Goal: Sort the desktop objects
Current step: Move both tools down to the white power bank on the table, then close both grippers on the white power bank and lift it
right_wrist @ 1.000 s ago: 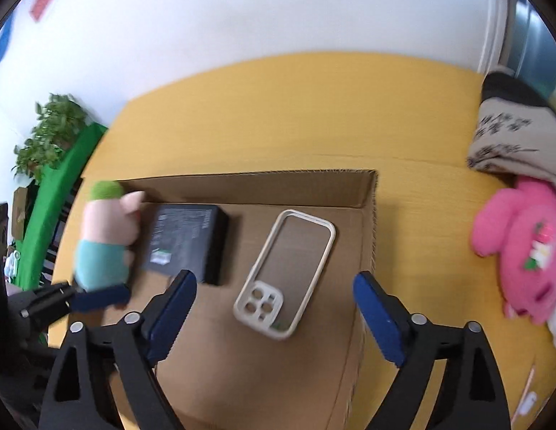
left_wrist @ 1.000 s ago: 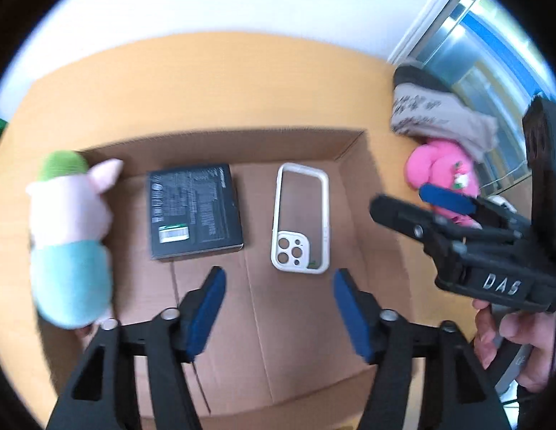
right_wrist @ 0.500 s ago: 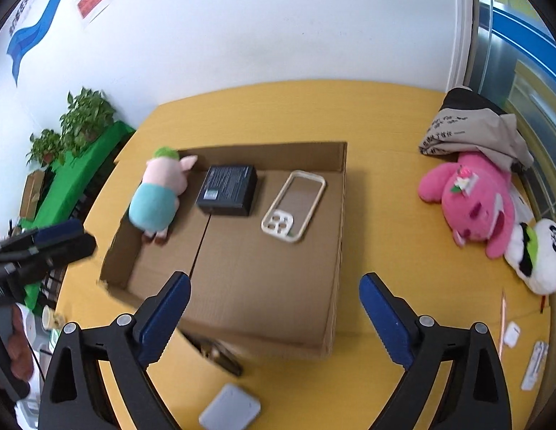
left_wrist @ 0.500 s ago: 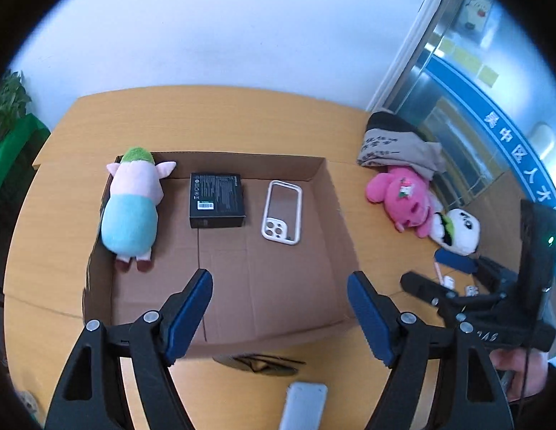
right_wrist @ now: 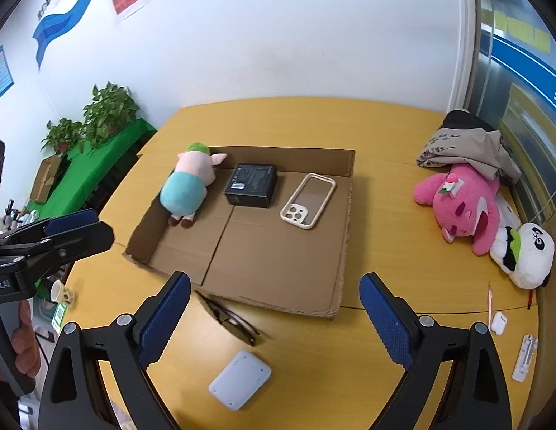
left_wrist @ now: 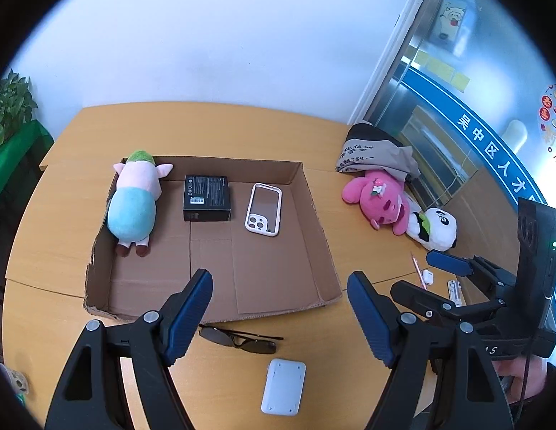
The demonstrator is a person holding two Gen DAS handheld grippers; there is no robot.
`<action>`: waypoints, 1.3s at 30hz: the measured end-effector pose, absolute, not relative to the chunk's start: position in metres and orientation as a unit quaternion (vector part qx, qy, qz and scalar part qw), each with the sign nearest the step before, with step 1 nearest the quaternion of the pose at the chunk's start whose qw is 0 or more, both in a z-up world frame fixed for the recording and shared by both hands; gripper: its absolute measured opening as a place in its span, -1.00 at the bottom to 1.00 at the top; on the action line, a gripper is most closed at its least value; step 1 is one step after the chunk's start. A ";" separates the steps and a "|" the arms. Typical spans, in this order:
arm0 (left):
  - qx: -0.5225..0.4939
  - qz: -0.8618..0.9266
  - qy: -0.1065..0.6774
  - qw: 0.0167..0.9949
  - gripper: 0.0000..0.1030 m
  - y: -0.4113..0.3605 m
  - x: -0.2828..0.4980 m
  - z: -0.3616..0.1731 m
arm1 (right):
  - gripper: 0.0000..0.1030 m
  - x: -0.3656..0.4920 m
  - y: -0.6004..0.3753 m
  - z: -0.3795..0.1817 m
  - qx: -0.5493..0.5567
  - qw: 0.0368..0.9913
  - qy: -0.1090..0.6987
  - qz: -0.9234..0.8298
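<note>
A shallow cardboard box (left_wrist: 313,208) (right_wrist: 346,236) lies on the yellow table. Inside it are a pig plush (left_wrist: 134,204) (right_wrist: 188,186), a black carton (left_wrist: 207,197) (right_wrist: 252,184) and a cream phone case (left_wrist: 263,209) (right_wrist: 307,200). Dark glasses (left_wrist: 238,340) (right_wrist: 227,317) and a white power bank (left_wrist: 283,387) (right_wrist: 240,380) rest on the table in front of the box. My left gripper (left_wrist: 279,308) hovers open above the box's near edge, holding nothing. Equally wide and empty, my right gripper (right_wrist: 274,311) hangs open over the same edge.
To the right lie a pink plush (left_wrist: 378,197) (right_wrist: 464,200), a panda plush (left_wrist: 433,229) (right_wrist: 525,254), a folded bag (left_wrist: 374,150) (right_wrist: 464,143), a pencil (right_wrist: 489,304), an earbud case (right_wrist: 498,322) and a small white item (right_wrist: 525,358). Plants (right_wrist: 105,111) stand at the left wall.
Both grippers have pulled back and risen away from the box interior. The glasses, power bank and right-side items have come into view. Jaws stay open.
</note>
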State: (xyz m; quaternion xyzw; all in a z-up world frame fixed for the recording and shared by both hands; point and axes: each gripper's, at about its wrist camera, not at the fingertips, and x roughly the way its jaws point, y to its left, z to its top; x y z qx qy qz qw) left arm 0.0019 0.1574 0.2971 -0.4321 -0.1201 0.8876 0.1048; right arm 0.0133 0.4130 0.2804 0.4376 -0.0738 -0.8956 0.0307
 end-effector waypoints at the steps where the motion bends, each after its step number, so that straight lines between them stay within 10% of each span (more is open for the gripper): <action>1: -0.433 0.886 -0.123 0.107 0.51 0.156 0.004 0.295 | 0.89 0.016 0.411 0.279 0.439 0.034 -0.076 -0.895; 22: -0.625 0.727 -0.198 0.205 0.50 0.155 0.024 0.111 | 0.88 0.074 0.373 0.049 0.619 0.081 -0.299 -0.722; 32: -0.685 0.650 -0.224 0.238 0.47 0.174 0.011 0.031 | 0.87 0.057 0.335 0.022 0.629 0.079 -0.240 -0.735; 39: -0.695 0.639 -0.212 0.254 0.05 0.187 0.019 0.015 | 0.27 0.051 0.337 0.012 0.632 0.054 -0.223 -0.740</action>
